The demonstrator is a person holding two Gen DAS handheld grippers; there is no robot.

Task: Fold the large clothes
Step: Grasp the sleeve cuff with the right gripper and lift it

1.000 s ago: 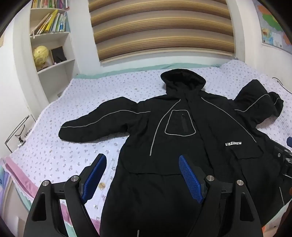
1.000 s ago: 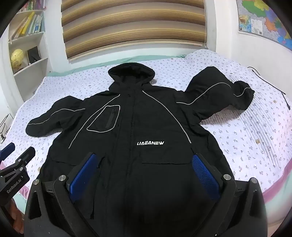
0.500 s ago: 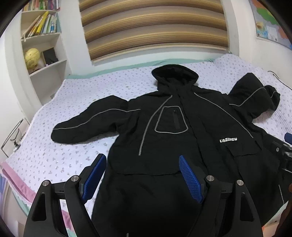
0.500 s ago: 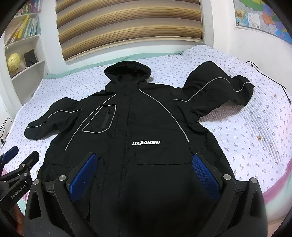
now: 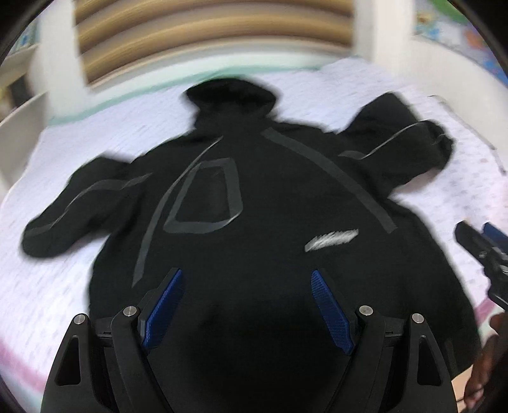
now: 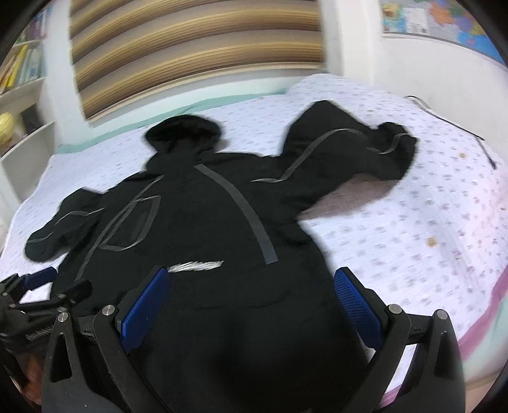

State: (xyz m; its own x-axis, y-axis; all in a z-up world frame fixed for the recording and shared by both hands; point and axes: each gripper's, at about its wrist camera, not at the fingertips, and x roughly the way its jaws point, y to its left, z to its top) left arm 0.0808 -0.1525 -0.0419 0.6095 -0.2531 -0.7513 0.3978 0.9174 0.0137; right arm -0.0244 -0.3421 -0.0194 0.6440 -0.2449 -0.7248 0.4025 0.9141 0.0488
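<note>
1. The bookshelf stands at the far left of the black jacket, against the wall, and both pictures are blurred, so its contents are only colours.
2. The bed, with a white sheet with small flowers, carries the jacket, which lies flat on its back in the middle, front side up.
3. The left sleeve of the picture stretches out from the jacket body to the left and lies on the sheet.
4. The left hand-held gripper is above the lower part of the jacket, a little left of the white logo; its blue pads stand wide apart and nothing is between them, so it is released.
5. The hood is at the top of the jacket, pointing to the striped blind on the far wall.
6. The right hand-held gripper is over the hem of the jacket, just below the logo; its pads are also spread wide, with only the cloth seen behind them, and it grasps nothing.
7. The other sleeve goes up and to the right from the jacket, bent at the elbow, with the cuff resting on the sheet.
8. A dark cable lies on the bed to the right of that sleeve, and a map hangs on the wall above it.
</note>
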